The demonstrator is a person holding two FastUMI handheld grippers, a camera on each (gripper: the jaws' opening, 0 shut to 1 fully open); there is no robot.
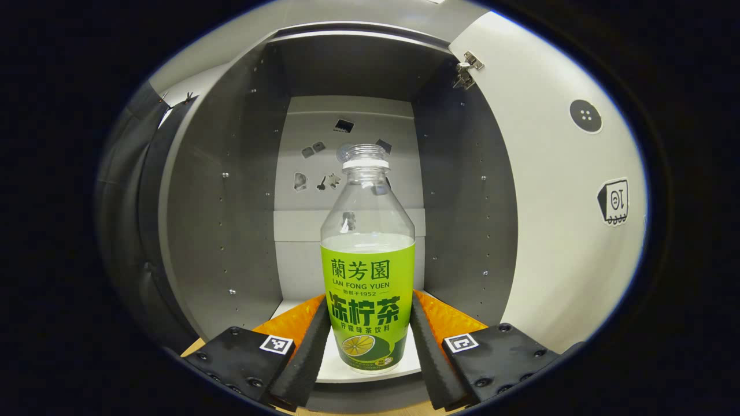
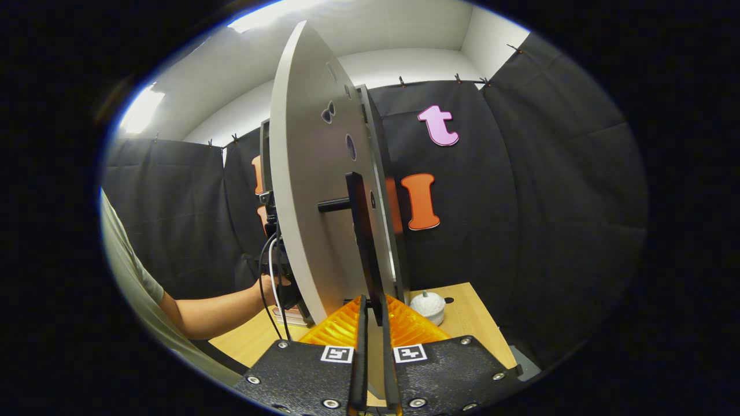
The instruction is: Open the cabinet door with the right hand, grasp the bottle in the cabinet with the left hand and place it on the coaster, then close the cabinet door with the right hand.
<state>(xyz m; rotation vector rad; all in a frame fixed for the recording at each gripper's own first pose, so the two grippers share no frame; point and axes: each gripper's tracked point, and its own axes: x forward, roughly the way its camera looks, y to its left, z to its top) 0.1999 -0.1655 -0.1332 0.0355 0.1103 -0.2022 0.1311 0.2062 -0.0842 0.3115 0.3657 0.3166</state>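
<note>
A clear bottle (image 1: 367, 254) with a green label and a white neck ring stands upright on the white shelf (image 1: 289, 306) inside the grey cabinet (image 1: 231, 202). My left gripper (image 1: 368, 306) is open, one finger on each side of the bottle's lower half, close to or just touching the label. The cabinet door (image 2: 300, 190) stands swung open and appears edge-on in the right gripper view. My right gripper (image 2: 373, 309) is shut on the lower end of the door's black bar handle (image 2: 359, 231).
The open door's inner face (image 1: 555, 202) stands right of the cabinet opening, its hinge (image 1: 467, 68) at the top. A person's forearm (image 2: 214, 312) reaches behind the door. A small white lidded pot (image 2: 428, 306) sits on the wooden table (image 2: 468, 312).
</note>
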